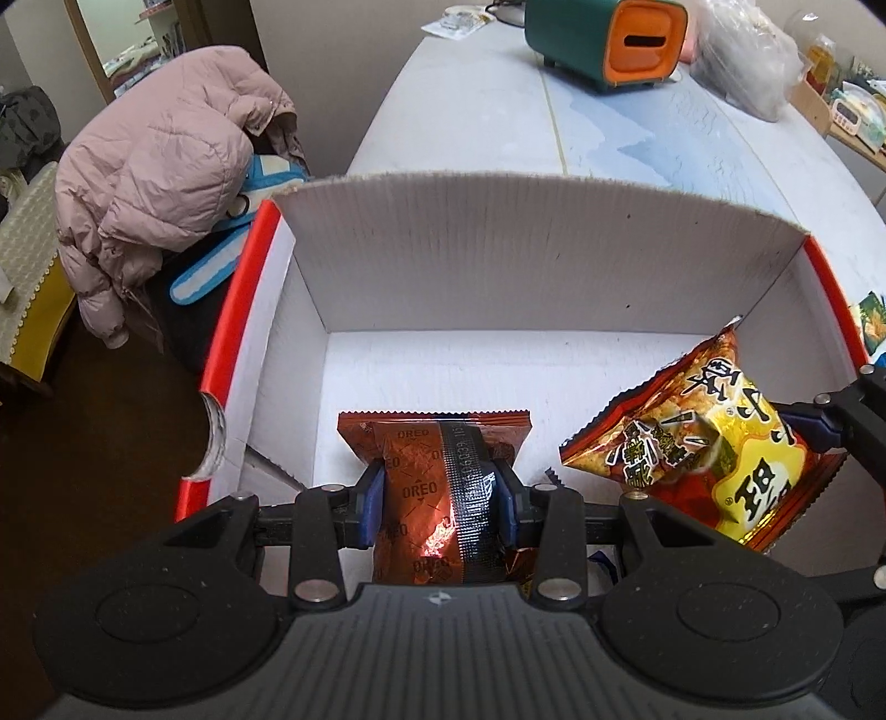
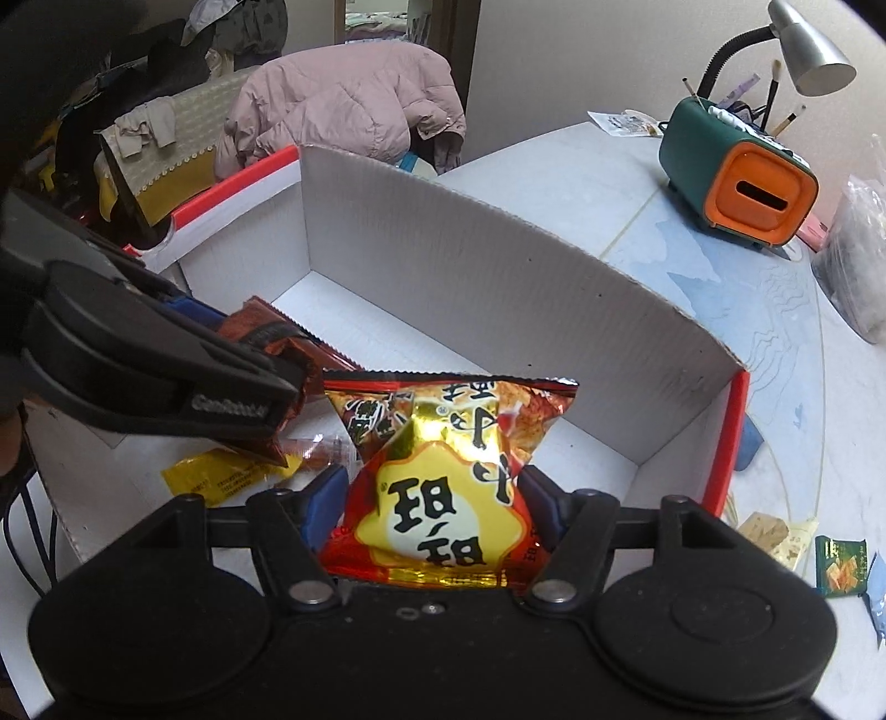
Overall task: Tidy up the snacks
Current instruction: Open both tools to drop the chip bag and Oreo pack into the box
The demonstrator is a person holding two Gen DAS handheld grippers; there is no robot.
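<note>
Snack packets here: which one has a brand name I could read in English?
The dark reddish-brown foil Oreo packet, clamped in the left gripper. "OREO" repeats across its wrapper, while the red-and-yellow crisp bag in the right gripper shows only Chinese characters.

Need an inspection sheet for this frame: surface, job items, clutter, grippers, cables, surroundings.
Surface: pale blue patterned table, partly covered by the box.
Job's things: white cardboard box with red edges, open top; Oreo pack and red-yellow chip bag held over its floor; yellow packet lying inside; green snack packet outside on the table.
Clutter: green-orange desk organizer, clear plastic bag, desk lamp.
Grippers: left gripper shut on the Oreo pack; right gripper shut on the chip bag.
Cables: dark cords at the box's left edge.
Surroundings: pink puffer jacket on a chair.
</note>
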